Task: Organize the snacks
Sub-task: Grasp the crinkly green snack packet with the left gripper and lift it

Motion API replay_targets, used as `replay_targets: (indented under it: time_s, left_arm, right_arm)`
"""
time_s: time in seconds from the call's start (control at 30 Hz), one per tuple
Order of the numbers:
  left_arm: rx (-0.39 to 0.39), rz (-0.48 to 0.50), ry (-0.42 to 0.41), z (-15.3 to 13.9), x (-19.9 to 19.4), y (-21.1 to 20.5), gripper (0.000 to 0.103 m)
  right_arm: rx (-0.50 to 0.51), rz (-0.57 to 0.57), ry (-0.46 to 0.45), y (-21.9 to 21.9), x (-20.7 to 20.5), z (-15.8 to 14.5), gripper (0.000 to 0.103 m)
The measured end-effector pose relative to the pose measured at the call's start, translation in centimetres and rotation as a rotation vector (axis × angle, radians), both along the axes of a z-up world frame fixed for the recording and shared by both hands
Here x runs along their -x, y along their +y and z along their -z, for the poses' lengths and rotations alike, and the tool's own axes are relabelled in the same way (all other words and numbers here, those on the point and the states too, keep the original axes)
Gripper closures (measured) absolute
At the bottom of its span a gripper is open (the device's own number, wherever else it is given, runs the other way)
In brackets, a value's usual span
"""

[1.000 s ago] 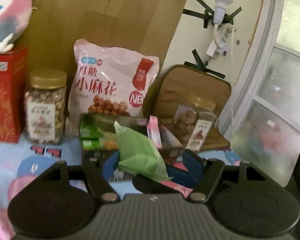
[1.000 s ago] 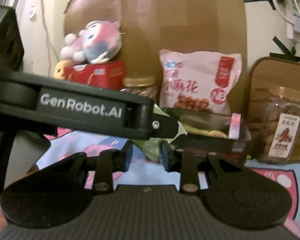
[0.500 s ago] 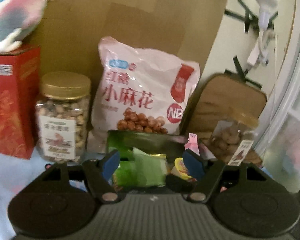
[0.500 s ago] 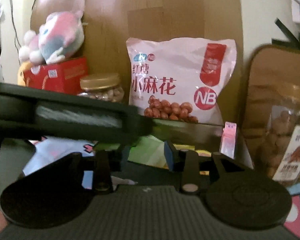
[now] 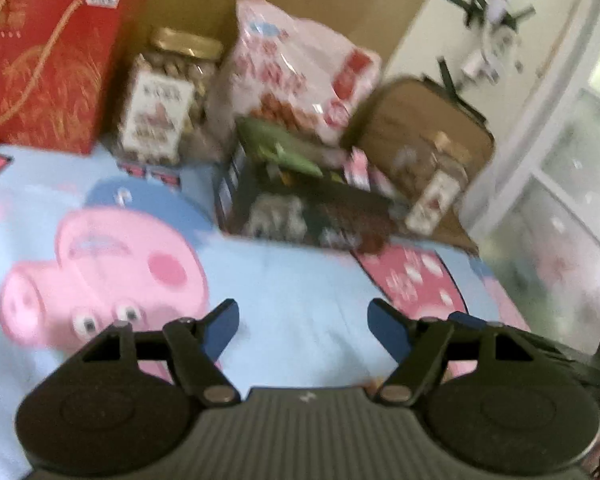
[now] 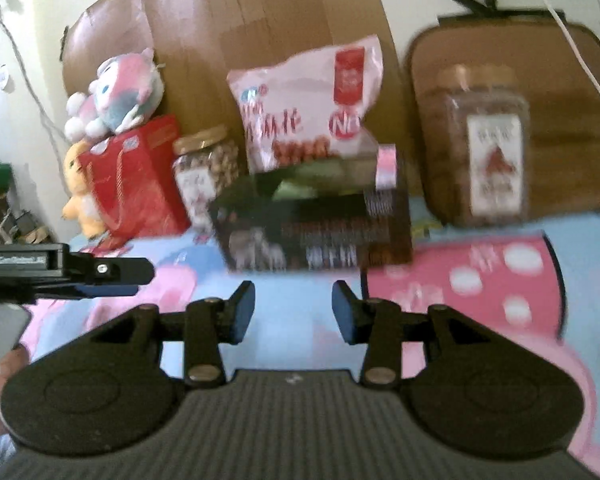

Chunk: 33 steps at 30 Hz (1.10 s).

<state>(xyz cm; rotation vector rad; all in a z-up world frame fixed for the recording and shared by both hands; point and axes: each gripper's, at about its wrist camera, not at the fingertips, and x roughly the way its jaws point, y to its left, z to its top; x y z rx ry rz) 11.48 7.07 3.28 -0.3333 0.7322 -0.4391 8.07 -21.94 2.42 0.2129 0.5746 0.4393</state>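
A dark snack box (image 5: pixel 300 208) (image 6: pixel 316 232) stands on the cartoon-print cloth. Green packets (image 5: pixel 280 148) and a pink packet (image 6: pixel 387 166) lie in it. My left gripper (image 5: pixel 303 330) is open and empty, well back from the box over the cloth. My right gripper (image 6: pixel 293 310) is open and empty, just in front of the box. The left gripper also shows at the left edge of the right wrist view (image 6: pixel 72 272).
Behind the box lean a pink snack bag (image 5: pixel 300 76) (image 6: pixel 312 108), a nut jar (image 5: pixel 168 96) (image 6: pixel 204 172), a red gift bag (image 5: pixel 44 64) (image 6: pixel 136 176) and a second jar (image 6: pixel 480 144) against a brown cushion (image 6: pixel 560 80). Plush toys (image 6: pixel 116 92) sit at left.
The green packet that lay between my left gripper's fingers is now in the box. Both grippers have pulled back from the box, and the left one is empty.
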Motion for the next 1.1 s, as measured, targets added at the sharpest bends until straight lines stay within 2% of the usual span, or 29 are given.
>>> replay_targets:
  time_s: [0.2,0.33,0.47,0.53,0.6,0.7,0.77,0.87,0.9,0.97,1.1]
  left_arm:
    - [0.010,0.073,0.005,0.5,3.1,-0.4,0.027]
    - [0.009,0.108,0.017,0.9,5.2,-0.4,0.027]
    - [0.000,0.148,0.034,1.7,7.3,-0.7,0.027]
    - [-0.002,0.160,0.043,2.2,8.2,-0.8,0.022]
    - [-0.007,0.161,0.056,3.0,8.7,-0.9,0.022]
    - [-0.021,0.143,0.026,3.0,9.5,-0.8,0.022]
    - [-0.023,0.132,0.019,3.0,9.8,-0.6,0.022]
    - [0.006,0.119,0.024,3.0,9.9,0.0,0.028]
    - [0.022,0.118,0.030,3.1,9.9,0.2,0.035]
    - [0.048,0.107,0.030,3.0,9.8,0.7,0.040]
    - [0.047,0.055,-0.013,2.3,10.1,2.1,0.056]
  right_arm:
    - [-0.022,-0.103,0.043,-0.6,5.1,0.3,0.058]
    - [-0.006,-0.236,0.075,0.7,8.1,1.2,0.058]
    - [0.030,-0.294,0.118,2.5,9.3,2.9,0.057]
    - [0.058,-0.298,0.088,3.4,9.9,3.2,0.053]
    - [0.101,-0.309,0.056,4.5,10.2,3.2,0.052]
    - [0.148,-0.325,0.023,6.0,10.6,3.1,0.065]
    - [0.162,-0.319,0.018,6.7,10.4,3.1,0.078]
    - [0.166,-0.302,0.006,6.8,10.1,3.0,0.088]
    - [0.163,-0.300,0.000,6.8,10.3,3.0,0.089]
    - [0.165,-0.307,-0.020,7.4,10.4,2.8,0.089]
    - [0.219,-0.300,-0.074,9.4,9.9,2.3,0.090]
